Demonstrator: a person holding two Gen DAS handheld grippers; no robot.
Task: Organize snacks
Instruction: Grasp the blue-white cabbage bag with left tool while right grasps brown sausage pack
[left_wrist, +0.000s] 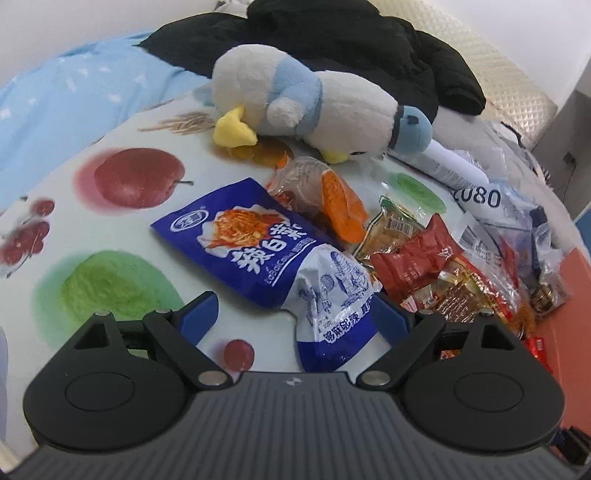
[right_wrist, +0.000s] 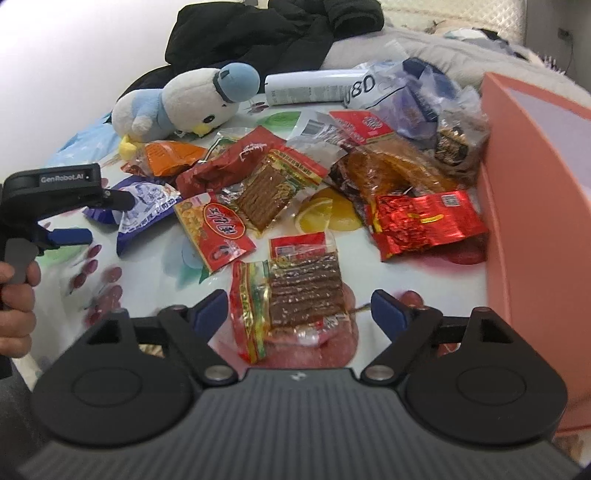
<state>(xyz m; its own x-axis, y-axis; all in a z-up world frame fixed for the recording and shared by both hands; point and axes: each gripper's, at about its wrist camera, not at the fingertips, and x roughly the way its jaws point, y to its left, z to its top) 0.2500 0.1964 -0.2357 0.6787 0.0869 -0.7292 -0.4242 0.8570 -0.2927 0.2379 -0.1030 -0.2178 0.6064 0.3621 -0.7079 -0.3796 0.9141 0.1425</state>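
Hovering w/ left gripper (left_wrist: 295, 317) spread wide over blue-white snack bag (left_wrist: 273, 254) at centre frame, bag's lower end between the pads, not pinched. Right gripper (right_wrist: 301, 314) likewise agape, nothing gripped, straddling clear pack of brown strips (right_wrist: 295, 295) at lower centre. Snack pile mid-frame on fruit-print tablecloth (left_wrist: 110, 229); pink box (right_wrist: 535, 221) at right edge; plush penguin (right_wrist: 184, 103) upper left.

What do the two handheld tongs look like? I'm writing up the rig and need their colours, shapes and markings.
Both the left tongs and the right tongs have a dark grey ribbed body, black linkage arms with round silver pivot pins, and blue pads on the fingers. Seen side-on from the right wrist view, the left unit has a black housing with white "GenRobot.AI" lettering and a grey trigger. No cables or sleeves show.
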